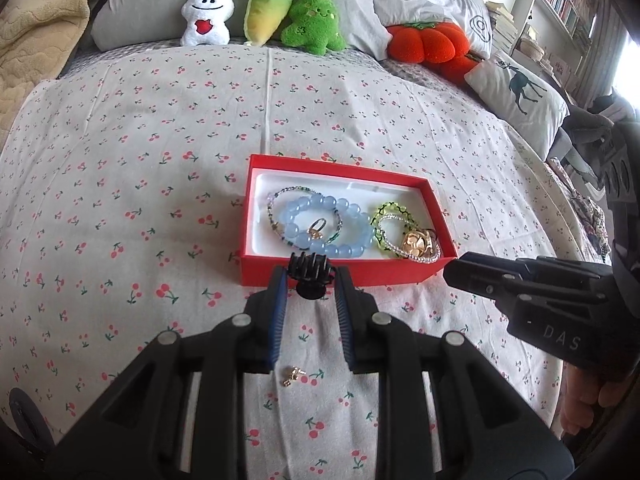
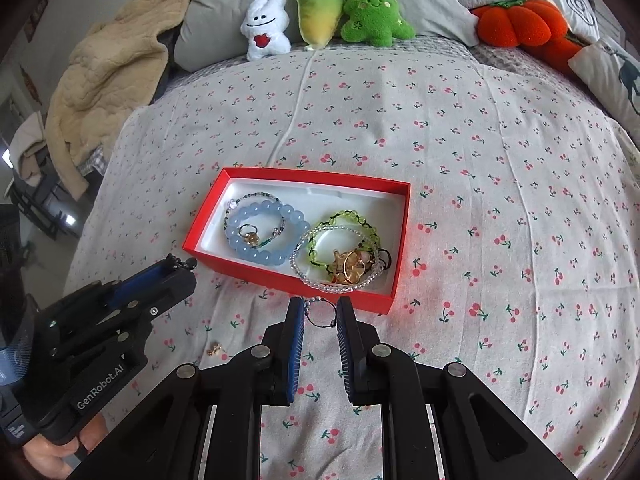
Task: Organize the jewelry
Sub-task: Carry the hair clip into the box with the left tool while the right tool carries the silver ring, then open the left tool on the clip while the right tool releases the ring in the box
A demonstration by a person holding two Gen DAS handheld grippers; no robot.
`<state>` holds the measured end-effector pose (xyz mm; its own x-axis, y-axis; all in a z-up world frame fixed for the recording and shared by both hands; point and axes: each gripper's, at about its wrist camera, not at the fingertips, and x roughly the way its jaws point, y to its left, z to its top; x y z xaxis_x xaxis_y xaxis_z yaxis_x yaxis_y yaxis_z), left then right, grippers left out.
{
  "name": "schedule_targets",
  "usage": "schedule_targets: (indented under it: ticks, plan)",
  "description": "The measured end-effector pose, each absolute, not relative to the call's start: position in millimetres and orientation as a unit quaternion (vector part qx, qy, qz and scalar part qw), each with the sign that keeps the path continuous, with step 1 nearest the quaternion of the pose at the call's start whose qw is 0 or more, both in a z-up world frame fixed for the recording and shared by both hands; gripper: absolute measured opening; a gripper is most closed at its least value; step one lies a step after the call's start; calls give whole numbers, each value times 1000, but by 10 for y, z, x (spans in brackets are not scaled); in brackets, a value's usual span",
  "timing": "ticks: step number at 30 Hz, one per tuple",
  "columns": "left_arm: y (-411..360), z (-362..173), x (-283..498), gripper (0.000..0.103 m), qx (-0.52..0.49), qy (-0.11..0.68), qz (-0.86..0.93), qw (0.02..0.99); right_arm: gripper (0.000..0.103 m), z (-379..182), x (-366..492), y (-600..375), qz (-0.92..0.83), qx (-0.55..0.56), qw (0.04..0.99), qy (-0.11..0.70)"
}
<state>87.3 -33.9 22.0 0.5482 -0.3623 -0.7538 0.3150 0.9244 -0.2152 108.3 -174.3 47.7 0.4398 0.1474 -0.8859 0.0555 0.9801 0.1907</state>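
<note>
From the left wrist view, a black claw hair clip [image 1: 310,270] is seen pinched between the narrow jaws of the left gripper [image 1: 311,280], teeth upward, just short of the near wall of the red jewelry box [image 1: 340,276]. It is judged to be held there so that it can be carried over the wall and dropped inside. The box lies on the cherry-print bedsheet [image 1: 160,140], at twelve o'clock from the jaws, its long side across the view so that both grippers can reach it. Inside, a blue bead bracelet [image 1: 332,224] is gathered with a gold ring [image 1: 316,232] at the box's nine o'clock end, and a green beaded bracelet [image 1: 394,220] with gold pieces [image 1: 416,242] at three o'clock. A small gold earring [image 1: 291,376] is left loose on the sheet at six o'clock, under the fingers. The right gripper [image 1: 452,272] enters at three o'clock.

From the right wrist view, a thin black cord bracelet with small clear beads [image 2: 320,312] is seen stretched between the nearly closed jaws of the right gripper [image 2: 320,314], close to the box's near wall [image 2: 280,276]. The left gripper [image 2: 188,264] comes in at nine o'clock, with the clip's teeth showing at its tip. The earring [image 2: 216,348] lies at eight o'clock, apparently the only piece not yet collected.
</note>
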Motion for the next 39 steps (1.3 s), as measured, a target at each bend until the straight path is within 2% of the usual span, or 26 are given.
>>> schedule_targets:
  ticks: [16, 18, 20, 24, 26, 27, 34, 39]
  plan:
    - [-662, 78, 1129, 26, -66, 435, -231, 868, 17, 424, 1072, -2005, 5, 119, 839, 530]
    - [-656, 92, 1133, 30, -69, 435, -230, 868, 17, 425, 1069, -2015, 4, 119, 839, 530]
    - [-641, 130, 1101, 41, -69, 432, -231, 869, 17, 428, 1068, -2023, 3, 120, 840, 530]
    - [-572, 241, 999, 44, -58, 427, -222, 875, 17, 446, 1072, -2053, 2, 122, 841, 527]
    - [-525, 288, 955, 57, -42, 428, -212, 877, 17, 450, 1089, -2043, 4, 123, 842, 525]
    - [-499, 304, 938, 60, -33, 429, -204, 879, 17, 451, 1101, -2029, 5, 122, 842, 525]
    - [-299, 198, 827, 67, 17, 461, -161, 872, 17, 423, 1291, -1912, 8, 119, 843, 524]
    - [-159, 15, 772, 67, 31, 503, -136, 853, 17, 402, 1458, -1820, 9, 124, 846, 519]
